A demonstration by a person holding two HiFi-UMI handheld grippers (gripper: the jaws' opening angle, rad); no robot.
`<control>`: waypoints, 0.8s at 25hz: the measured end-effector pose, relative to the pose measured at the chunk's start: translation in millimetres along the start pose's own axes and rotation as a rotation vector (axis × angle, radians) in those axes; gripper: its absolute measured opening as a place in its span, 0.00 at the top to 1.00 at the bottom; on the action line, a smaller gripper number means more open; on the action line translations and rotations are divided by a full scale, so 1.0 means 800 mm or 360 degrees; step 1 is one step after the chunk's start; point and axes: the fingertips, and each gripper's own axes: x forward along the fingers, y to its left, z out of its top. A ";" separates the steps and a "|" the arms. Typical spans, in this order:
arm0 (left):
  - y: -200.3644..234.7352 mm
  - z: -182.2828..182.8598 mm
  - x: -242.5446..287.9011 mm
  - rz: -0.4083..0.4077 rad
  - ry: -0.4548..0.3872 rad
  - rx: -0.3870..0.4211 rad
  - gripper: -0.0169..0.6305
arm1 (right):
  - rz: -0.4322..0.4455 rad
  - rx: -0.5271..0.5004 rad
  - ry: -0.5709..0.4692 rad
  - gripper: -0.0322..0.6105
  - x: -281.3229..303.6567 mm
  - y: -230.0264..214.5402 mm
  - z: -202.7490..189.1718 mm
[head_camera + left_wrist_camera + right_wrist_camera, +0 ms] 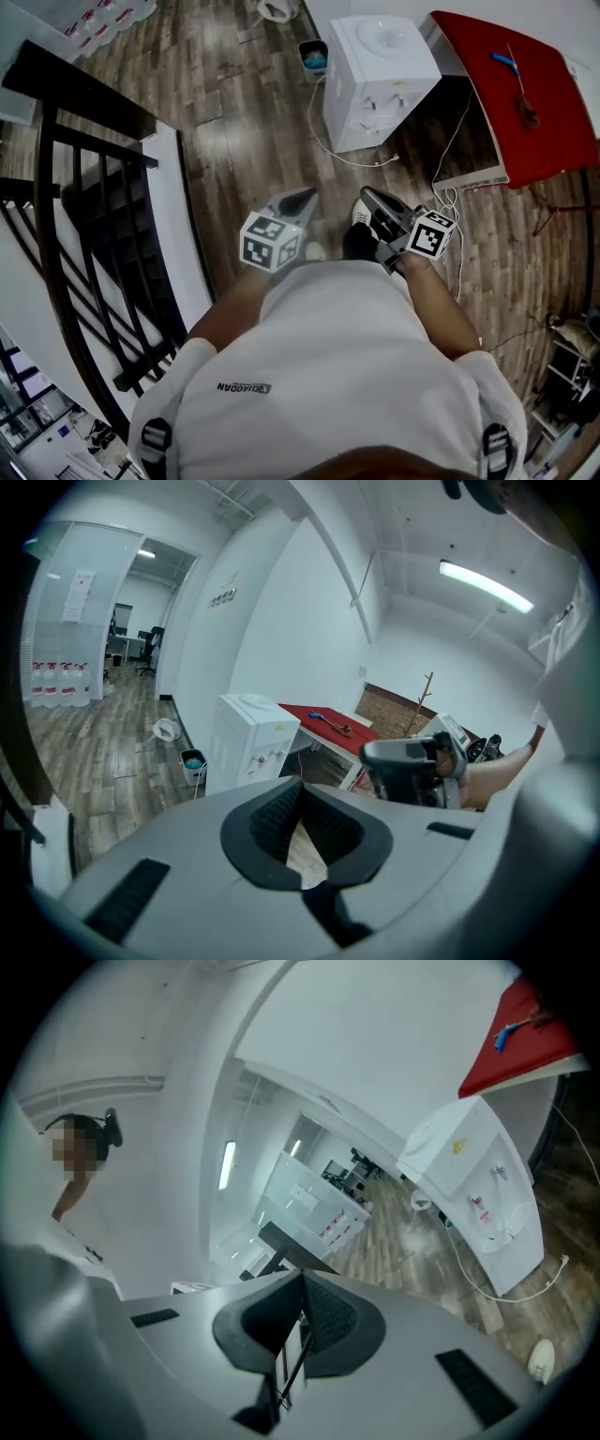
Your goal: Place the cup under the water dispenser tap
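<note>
The white water dispenser (380,80) stands on the wood floor ahead, its taps (375,105) facing me. It also shows in the left gripper view (248,738) and in the right gripper view (478,1185). No cup is in any view. I hold my left gripper (305,195) and right gripper (367,193) in front of my body, well short of the dispenser. The left gripper (300,789) is shut with nothing in it. The right gripper (302,1283) is shut too, and empty.
A red table (525,94) with small tools stands right of the dispenser. A small blue-filled bin (314,58) sits to its left, a white object (278,9) beyond. A white cable (347,155) trails across the floor. A black stair railing (84,216) runs along my left.
</note>
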 end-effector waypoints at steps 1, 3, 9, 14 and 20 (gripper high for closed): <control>-0.002 0.001 0.000 -0.0011 -0.0002 0.0014 0.98 | 0.0011 -0.0054 -0.0005 0.91 -0.005 0.014 0.002; -0.011 0.010 0.002 -0.0036 -0.0026 0.0051 0.98 | -0.0041 -0.0200 0.0021 0.91 -0.016 0.031 0.002; -0.031 0.027 0.003 -0.0059 -0.0109 0.0118 0.98 | -0.0490 -0.0306 0.0052 0.91 -0.054 -0.001 0.001; -0.049 0.028 0.005 -0.0062 -0.0132 0.0094 0.98 | -0.0464 -0.0331 -0.0020 0.92 -0.081 0.015 0.020; -0.079 0.032 0.022 -0.0044 -0.0175 0.0037 0.98 | -0.0491 -0.0550 0.0011 0.92 -0.124 0.031 0.025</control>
